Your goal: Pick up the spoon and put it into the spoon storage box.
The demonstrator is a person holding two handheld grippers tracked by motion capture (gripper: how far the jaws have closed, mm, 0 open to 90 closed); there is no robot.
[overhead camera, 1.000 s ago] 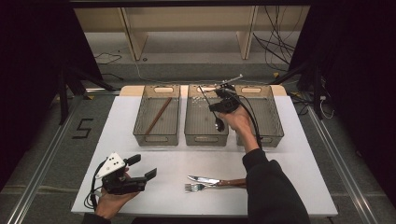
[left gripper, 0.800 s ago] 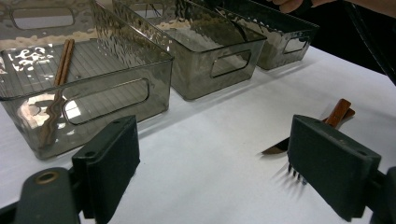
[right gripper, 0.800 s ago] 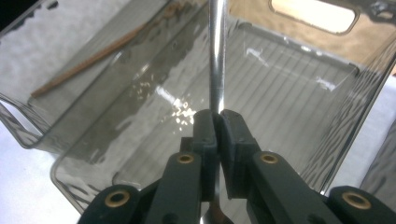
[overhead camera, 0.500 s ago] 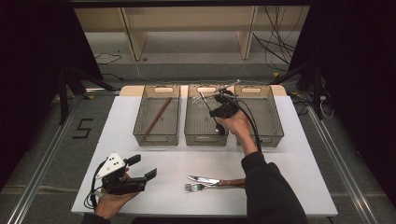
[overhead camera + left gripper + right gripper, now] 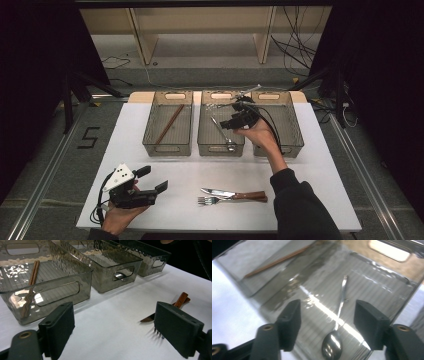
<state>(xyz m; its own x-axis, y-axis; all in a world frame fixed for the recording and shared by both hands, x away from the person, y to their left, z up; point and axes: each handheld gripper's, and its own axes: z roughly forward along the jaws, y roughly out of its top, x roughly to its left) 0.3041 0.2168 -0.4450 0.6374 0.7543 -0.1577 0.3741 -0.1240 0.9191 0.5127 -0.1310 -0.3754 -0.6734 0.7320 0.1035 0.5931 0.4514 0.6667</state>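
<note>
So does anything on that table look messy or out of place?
Only mildly: a knife and fork lie loose on the white table, crossing each other, while the chopsticks and spoon already sit in trays. Nothing looks spilled or broken.

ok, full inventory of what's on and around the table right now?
bins: 3, clear smoky grey, in a row along the table's far edge; left bin, middle bin, right bin
chopsticks: 1 pair, brown wood, in the left bin
spoon: 1, silver, lying in the middle bin
knife: 1, steel blade with wooden handle, near edge of the table
fork: 1, silver, alongside the knife
table: 1, white
shelf unit: 1, light wood, behind the table
left gripper: black, jaws open, empty, near-left of the table
right gripper: black, over the middle bin, jaws just opened, spoon below them
</note>
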